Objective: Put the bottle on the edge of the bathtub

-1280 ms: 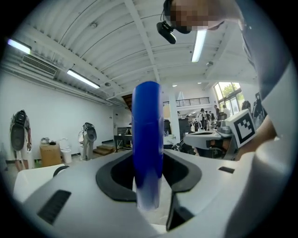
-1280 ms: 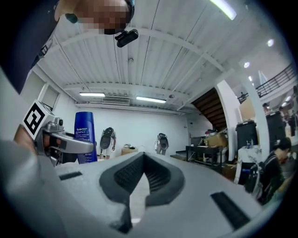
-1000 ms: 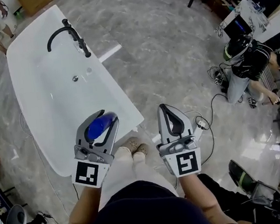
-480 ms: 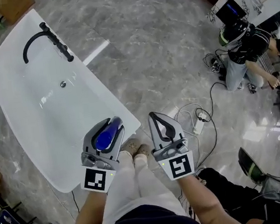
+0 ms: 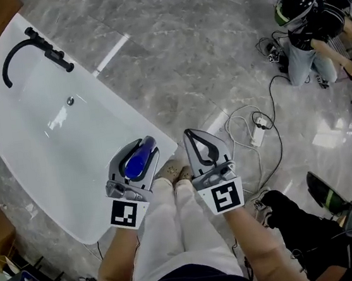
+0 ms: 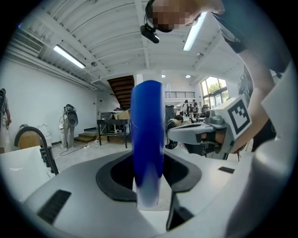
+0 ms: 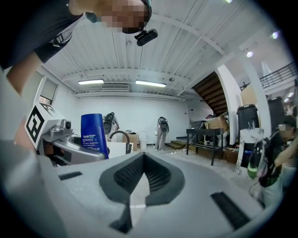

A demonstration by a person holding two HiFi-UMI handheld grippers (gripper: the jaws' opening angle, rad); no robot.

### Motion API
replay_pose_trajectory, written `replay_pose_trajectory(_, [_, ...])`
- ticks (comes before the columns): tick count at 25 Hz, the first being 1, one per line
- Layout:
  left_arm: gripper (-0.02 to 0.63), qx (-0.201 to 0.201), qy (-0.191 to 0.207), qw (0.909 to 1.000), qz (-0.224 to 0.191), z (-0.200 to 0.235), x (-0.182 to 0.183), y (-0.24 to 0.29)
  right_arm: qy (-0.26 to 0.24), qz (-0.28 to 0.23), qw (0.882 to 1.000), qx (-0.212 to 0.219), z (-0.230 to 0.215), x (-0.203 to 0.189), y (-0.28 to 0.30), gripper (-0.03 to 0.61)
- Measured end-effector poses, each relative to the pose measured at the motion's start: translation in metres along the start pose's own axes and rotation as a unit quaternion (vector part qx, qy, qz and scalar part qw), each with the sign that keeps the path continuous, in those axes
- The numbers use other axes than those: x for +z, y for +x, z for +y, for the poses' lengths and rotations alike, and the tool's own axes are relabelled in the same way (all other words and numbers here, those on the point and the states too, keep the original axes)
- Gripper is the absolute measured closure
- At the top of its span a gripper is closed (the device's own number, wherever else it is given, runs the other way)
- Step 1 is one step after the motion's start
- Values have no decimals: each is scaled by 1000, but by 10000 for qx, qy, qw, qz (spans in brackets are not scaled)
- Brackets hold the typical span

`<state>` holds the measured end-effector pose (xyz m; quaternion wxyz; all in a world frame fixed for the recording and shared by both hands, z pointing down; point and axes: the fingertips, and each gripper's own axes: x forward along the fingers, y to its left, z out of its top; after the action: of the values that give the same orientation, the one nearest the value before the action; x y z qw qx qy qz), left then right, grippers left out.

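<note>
Head view looks steeply down on a white bathtub point(image 5: 146, 134) that stretches from the middle of the frame out toward 10 o'clock. Its black arched faucet point(image 5: 52, 53) stands at the far end, and the drain point(image 5: 70, 100) lies at 5 o'clock of that faucet.

The left gripper point(image 5: 142, 148) has its jaws clamped on a blue bottle point(image 5: 137, 163). It overlaps the tub's near corner, at 5 o'clock of the drain, and how high it sits above the rim cannot be told. In the left gripper view the bottle stands upright between the dark pads, which press on it from both sides. The right gripper view shows the same bottle at 9 o'clock, upright, with pale print on its label.

The right gripper point(image 5: 191, 136) hangs just at 3 o'clock of the left one, over the grey marbled floor point(image 5: 204, 57). Its jaw tips meet and nothing is between them. The person's shoes point(image 5: 173, 172) show between the two grippers.

A white cable point(image 5: 243, 119) and a power strip point(image 5: 259, 134) lie on the floor at 3 o'clock of the right gripper. Another person point(image 5: 308, 31) crouches well apart at 1 o'clock.
</note>
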<state>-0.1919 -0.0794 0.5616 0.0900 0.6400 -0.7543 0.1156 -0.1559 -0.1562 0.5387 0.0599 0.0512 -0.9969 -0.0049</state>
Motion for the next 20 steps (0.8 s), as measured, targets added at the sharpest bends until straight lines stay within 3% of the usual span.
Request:
replay_pose_trajectory(9, [460,-290,229,9992,136,-30,-53,32,213,229,9994,-130,-10,-60,-14,578])
replay_pose_trajectory(20, [460,-427,87,9980,449,-35,-108,50,344,521,9980,-61,-3,-100,-1,578])
